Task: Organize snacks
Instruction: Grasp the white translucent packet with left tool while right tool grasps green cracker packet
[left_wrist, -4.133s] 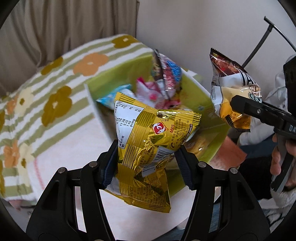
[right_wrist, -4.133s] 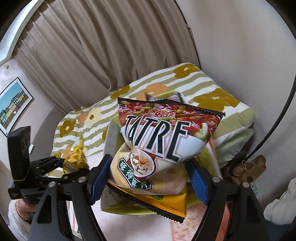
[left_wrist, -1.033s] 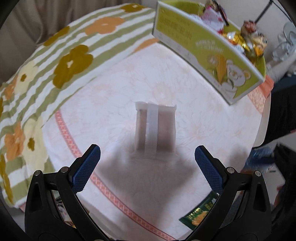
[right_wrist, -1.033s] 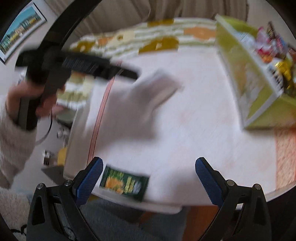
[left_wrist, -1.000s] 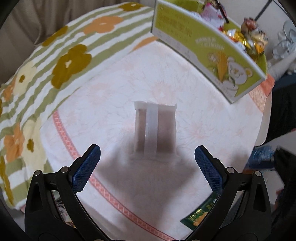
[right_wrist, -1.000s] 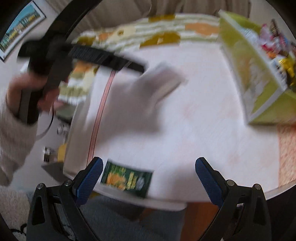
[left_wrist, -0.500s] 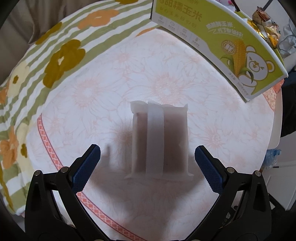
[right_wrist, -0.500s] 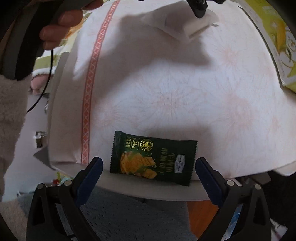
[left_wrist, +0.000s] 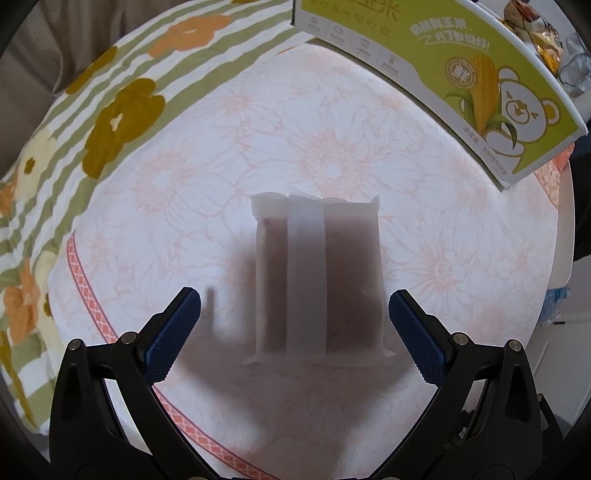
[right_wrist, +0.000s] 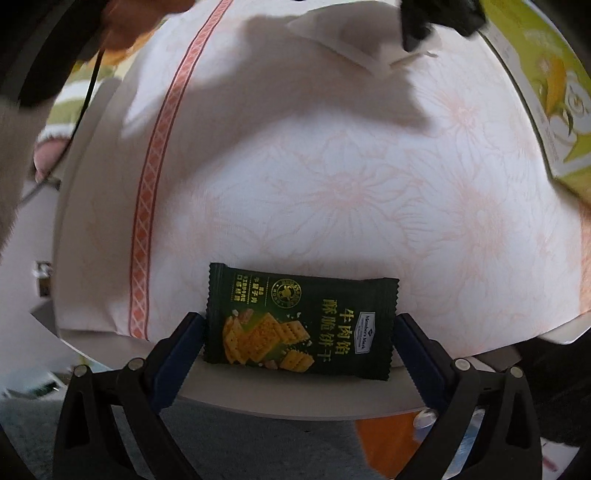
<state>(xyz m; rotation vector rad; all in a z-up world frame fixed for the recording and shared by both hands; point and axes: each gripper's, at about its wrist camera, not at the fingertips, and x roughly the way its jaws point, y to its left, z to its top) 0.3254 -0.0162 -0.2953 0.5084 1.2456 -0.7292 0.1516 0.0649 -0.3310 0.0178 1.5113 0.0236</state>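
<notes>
Two pickups are being lined up — left gripper (left_wrist: 293, 319) spread around the pale packet (left_wrist: 317, 277), right gripper (right_wrist: 299, 341) spread around the green cracker packet (right_wrist: 301, 326) — closing is needed next.

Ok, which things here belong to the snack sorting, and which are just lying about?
Job:
- white-wrapped snack, between the open left gripper
- green cracker packet, between the open right gripper
- green box

Lying about:
- floral tablecloth
- flowered striped bedding
</notes>
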